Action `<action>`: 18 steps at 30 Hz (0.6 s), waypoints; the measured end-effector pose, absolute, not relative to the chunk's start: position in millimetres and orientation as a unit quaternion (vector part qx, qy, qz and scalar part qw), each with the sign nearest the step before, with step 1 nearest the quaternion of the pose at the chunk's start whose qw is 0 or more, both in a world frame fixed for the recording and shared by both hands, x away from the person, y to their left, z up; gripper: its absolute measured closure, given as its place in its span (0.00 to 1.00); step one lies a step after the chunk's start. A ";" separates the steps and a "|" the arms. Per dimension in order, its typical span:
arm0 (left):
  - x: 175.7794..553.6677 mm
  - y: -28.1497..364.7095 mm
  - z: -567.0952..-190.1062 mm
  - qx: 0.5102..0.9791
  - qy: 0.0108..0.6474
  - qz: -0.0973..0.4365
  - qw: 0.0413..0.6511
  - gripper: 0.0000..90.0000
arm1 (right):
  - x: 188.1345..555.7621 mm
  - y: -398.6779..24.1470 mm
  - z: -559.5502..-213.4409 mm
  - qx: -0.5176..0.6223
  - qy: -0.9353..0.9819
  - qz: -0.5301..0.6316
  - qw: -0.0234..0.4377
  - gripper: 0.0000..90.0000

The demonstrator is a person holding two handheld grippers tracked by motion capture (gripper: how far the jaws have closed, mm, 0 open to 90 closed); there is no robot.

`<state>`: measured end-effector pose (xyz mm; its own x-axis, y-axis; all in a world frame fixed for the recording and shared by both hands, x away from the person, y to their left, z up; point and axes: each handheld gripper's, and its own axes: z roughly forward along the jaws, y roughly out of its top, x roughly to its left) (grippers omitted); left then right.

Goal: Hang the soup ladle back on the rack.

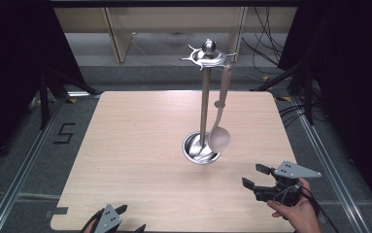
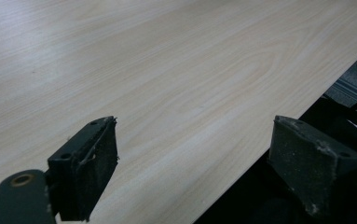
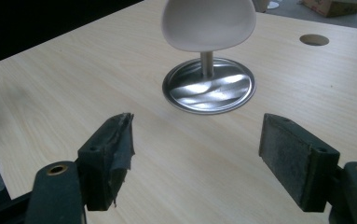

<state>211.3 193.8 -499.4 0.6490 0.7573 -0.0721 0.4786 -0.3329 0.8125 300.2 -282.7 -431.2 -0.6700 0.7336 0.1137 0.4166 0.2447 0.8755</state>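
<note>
A pale wooden table [image 1: 140, 145] stood on a grey floor between dark curtains, with cables trailing at the far side. Near its middle rose a steel utensil stand [image 1: 203, 104], its round dish base [image 3: 208, 85] shining, and from a hook on its top crown hung a white ladle [image 1: 221, 116], the bowl [image 3: 207, 22] dangling just above the dish. The right gripper [image 1: 257, 177] hovered near the table's right front corner, well apart from the stand, its jaws spread wide with nothing between them and aimed toward the ladle bowl. The left gripper [image 1: 125, 221] waited at the front edge, jaws likewise spread and empty over bare wood. The ladle looked hung, and the job seemed close to done, so the sound way on was probably to draw the right gripper clear low and straight, away from the bowl, since a brush against it could set the ladle swinging or tip it off its hook.
</note>
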 end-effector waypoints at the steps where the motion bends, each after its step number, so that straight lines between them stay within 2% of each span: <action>1: 211.1 193.1 -499.9 0.795 0.389 0.162 0.437 0.17 | 298.1 -279.9 -432.7 0.382 0.766 0.494 0.150 0.30; 2: 211.9 195.9 -499.2 0.804 0.384 0.167 0.421 0.17 | 296.8 -280.5 -432.1 0.385 0.772 0.483 0.150 0.30; 3: 211.5 195.1 -499.6 0.799 0.388 0.164 0.429 0.17 | 298.9 -280.4 -434.2 0.371 0.772 0.490 0.161 0.30; 6: 211.6 195.0 -499.6 0.796 0.390 0.164 0.432 0.17 | 294.8 -277.7 -436.0 0.386 0.774 0.481 0.142 0.30; 12: 211.2 193.8 -500.0 0.794 0.392 0.162 0.435 0.17 | 295.2 -276.3 -442.9 0.373 0.782 0.476 0.153 0.29; 14: 211.2 193.8 -499.9 0.794 0.393 0.162 0.435 0.17 | 292.3 -274.9 -443.3 0.383 0.782 0.472 0.137 0.29; 18: 211.4 194.7 -499.6 0.797 0.390 0.162 0.431 0.17 | 293.5 -276.0 -446.2 0.370 0.786 0.473 0.149 0.29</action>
